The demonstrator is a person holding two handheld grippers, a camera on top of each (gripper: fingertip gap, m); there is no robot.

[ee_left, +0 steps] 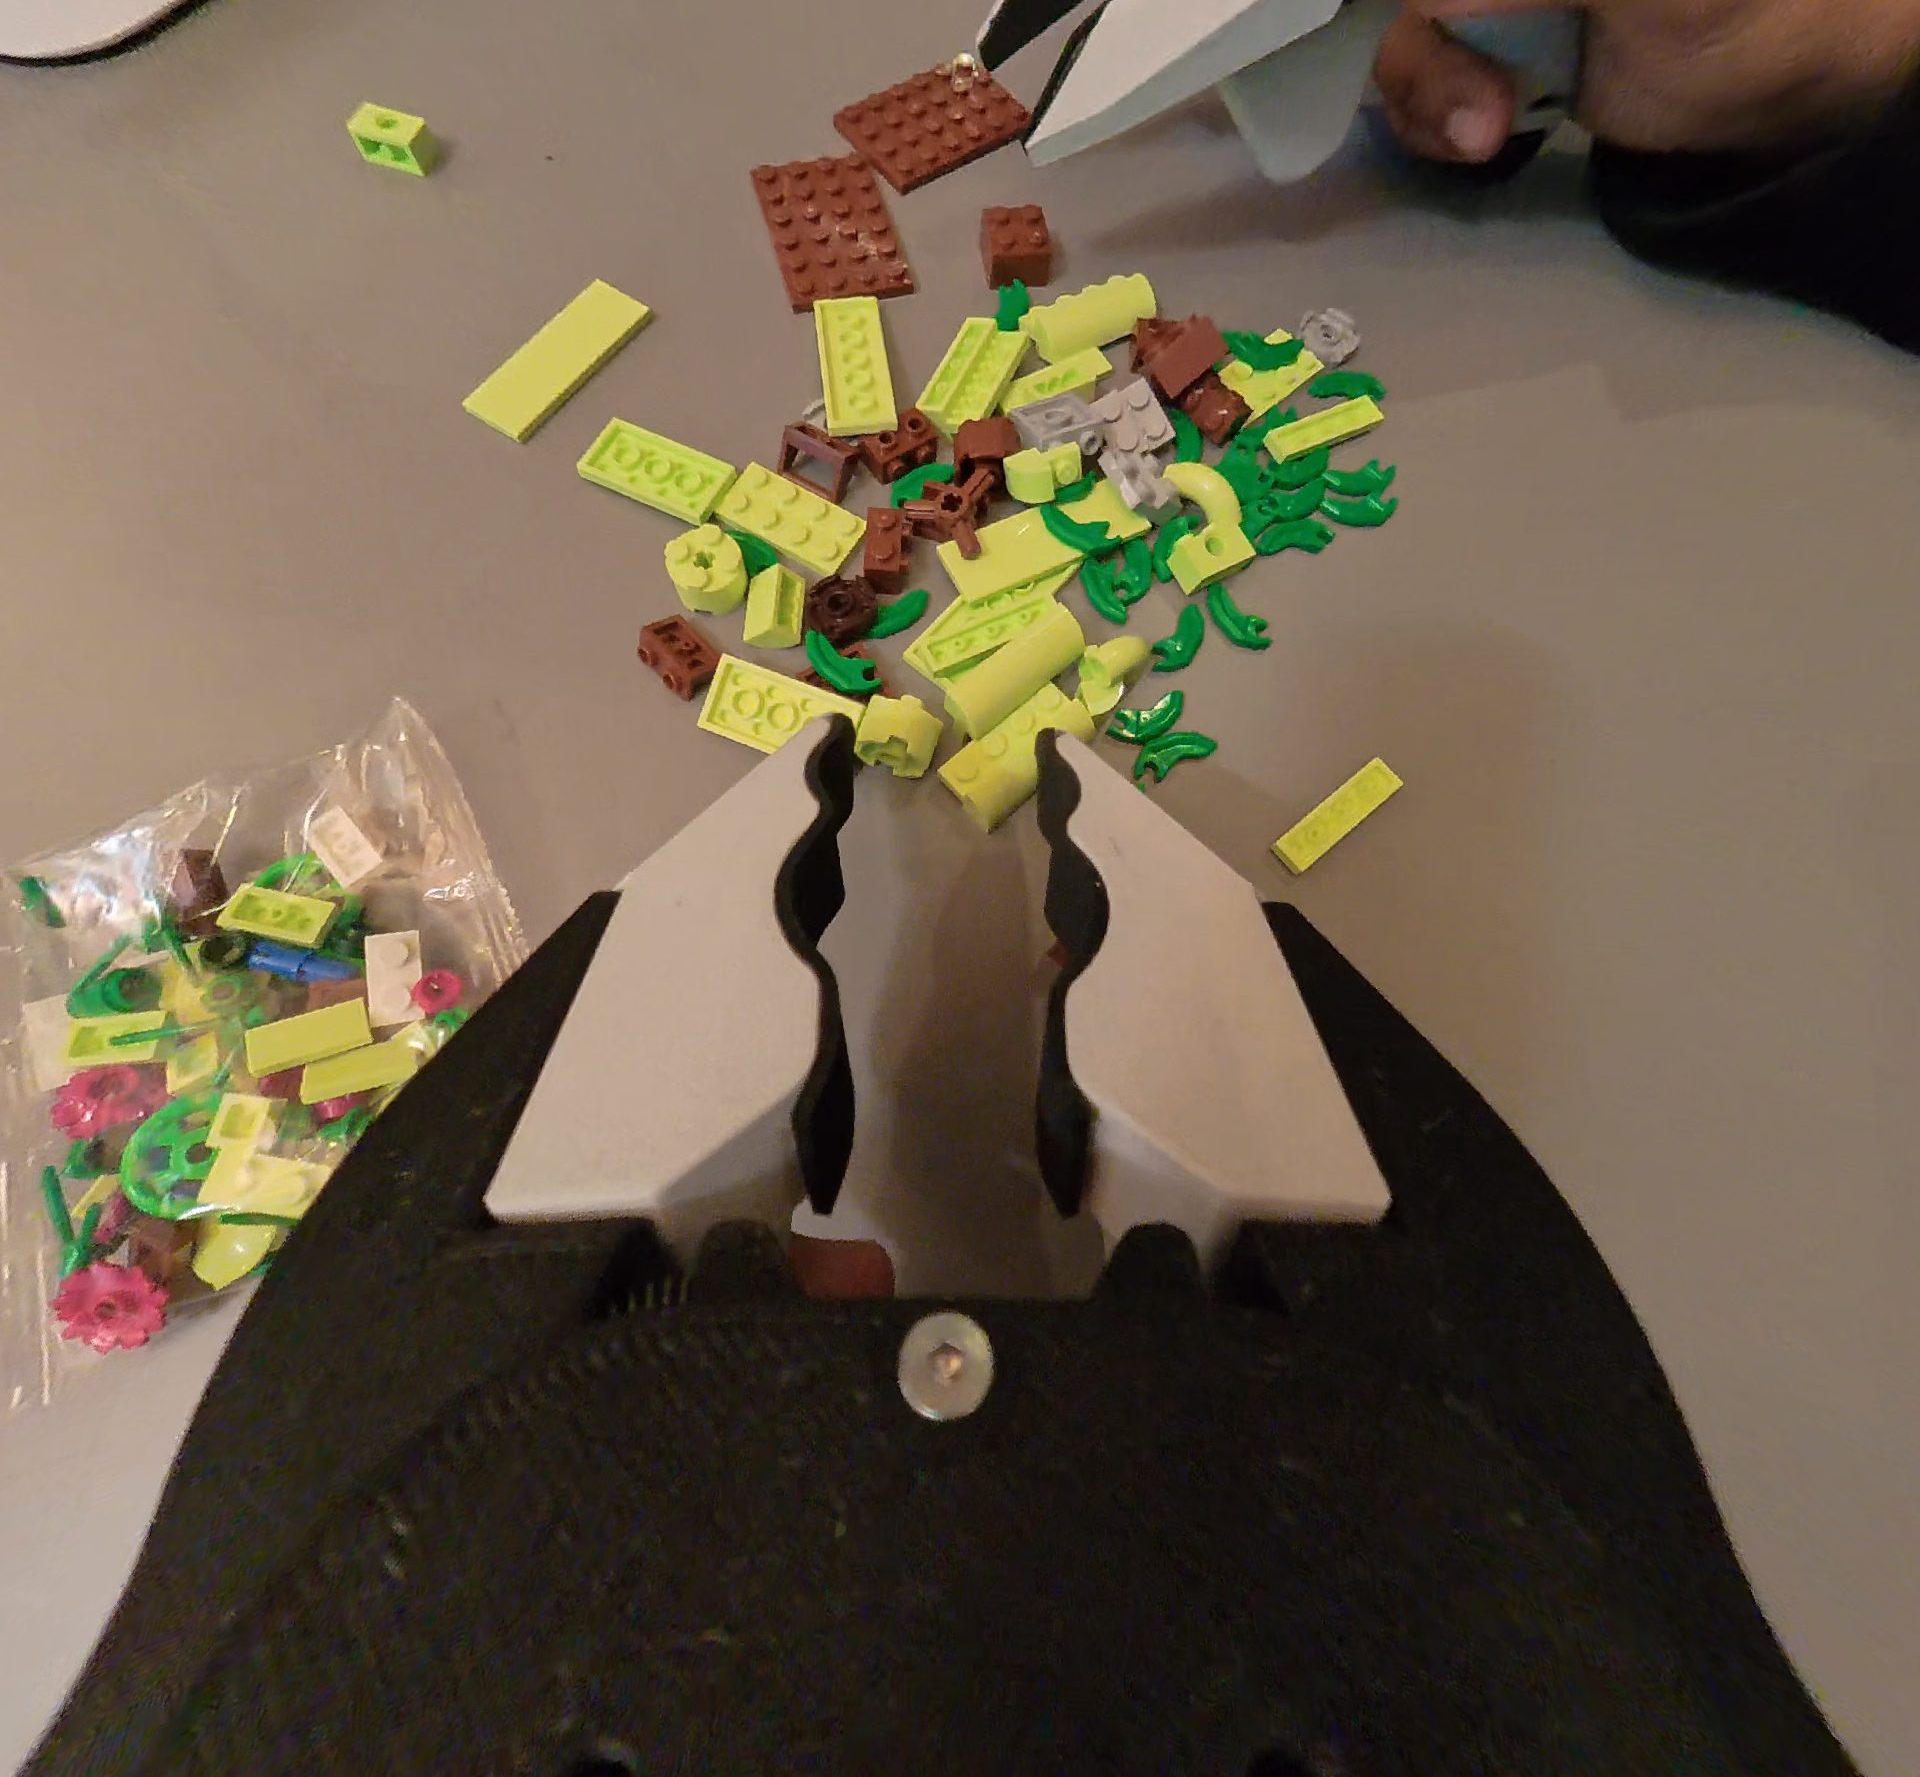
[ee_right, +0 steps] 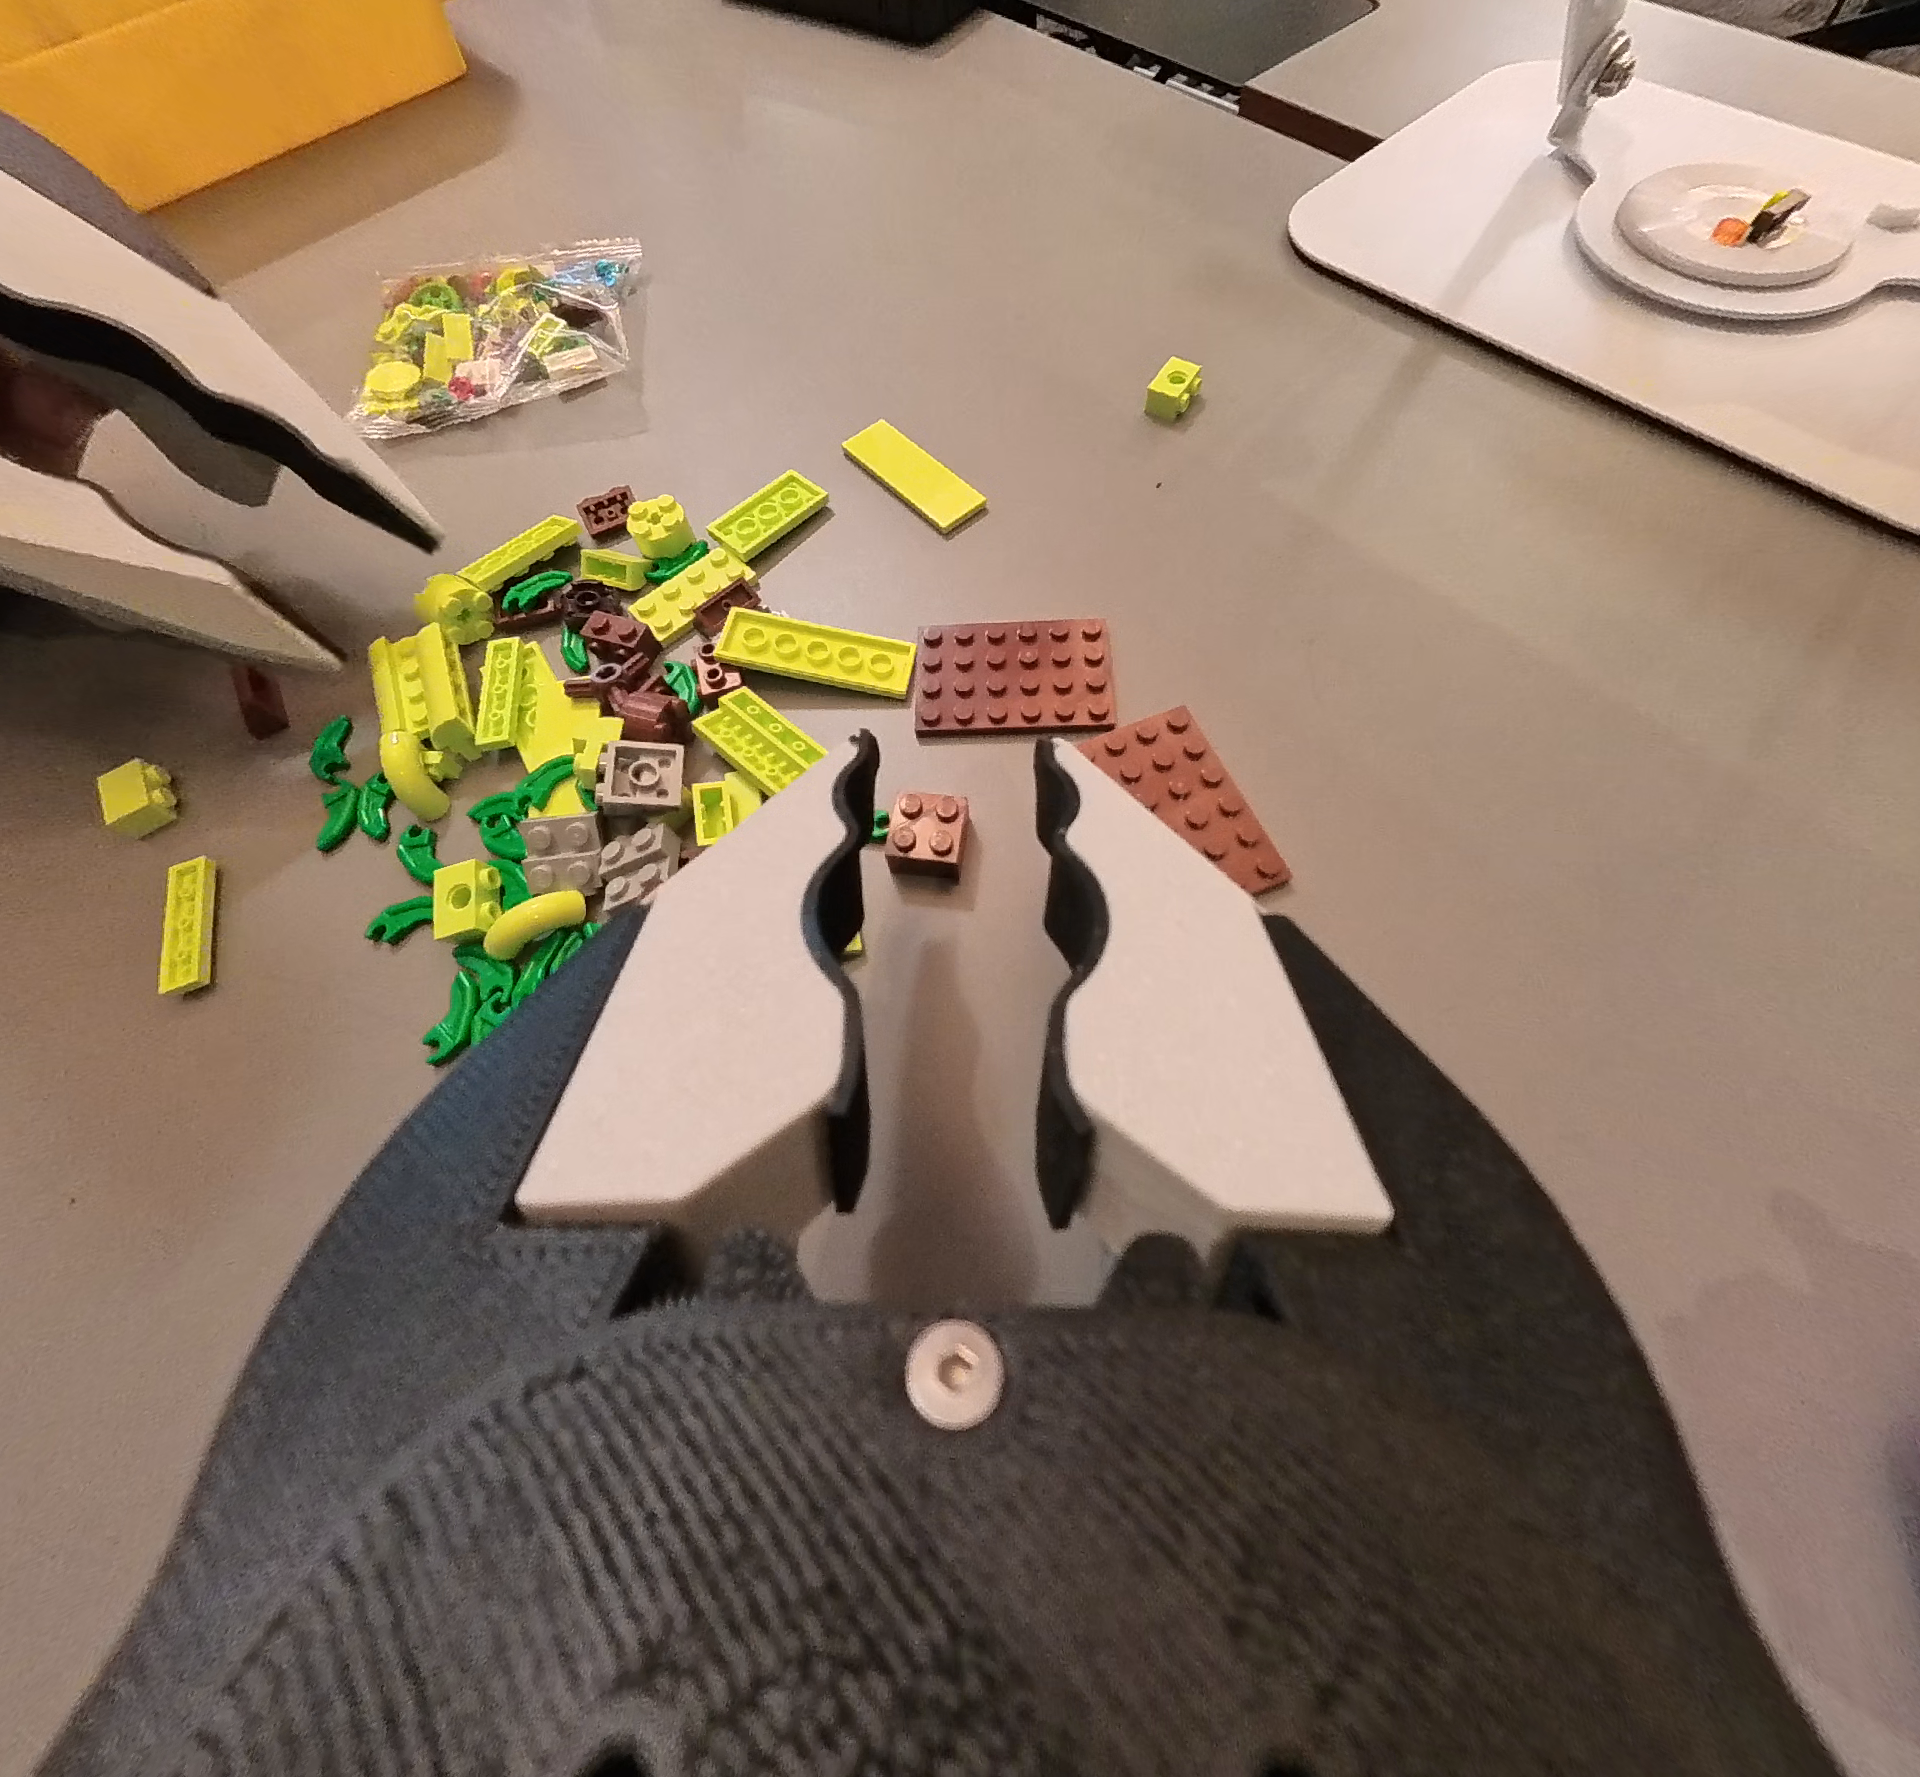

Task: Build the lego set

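On my far left the sealed bag of spare parts [ee_left: 239, 1031] lies on the bench [ee_left: 312, 501], well apart from the work. My left gripper [ee_left: 940, 751] hangs with its jaws moderately apart and empty, tips just over the near edge of the loose lime and green pile [ee_left: 1039, 522]. Further right, my right gripper [ee_right: 951, 756] is likewise parted and empty, framing the small brown brick [ee_right: 928, 834] from above. Two brown plates [ee_right: 1016, 678] sit just beyond it. I judge the step is picking that brick: I'd centre it between the fingers, descend squarely, close on its flat sides, and avoid nudging the angled plate [ee_right: 1184, 797] beside my right finger.
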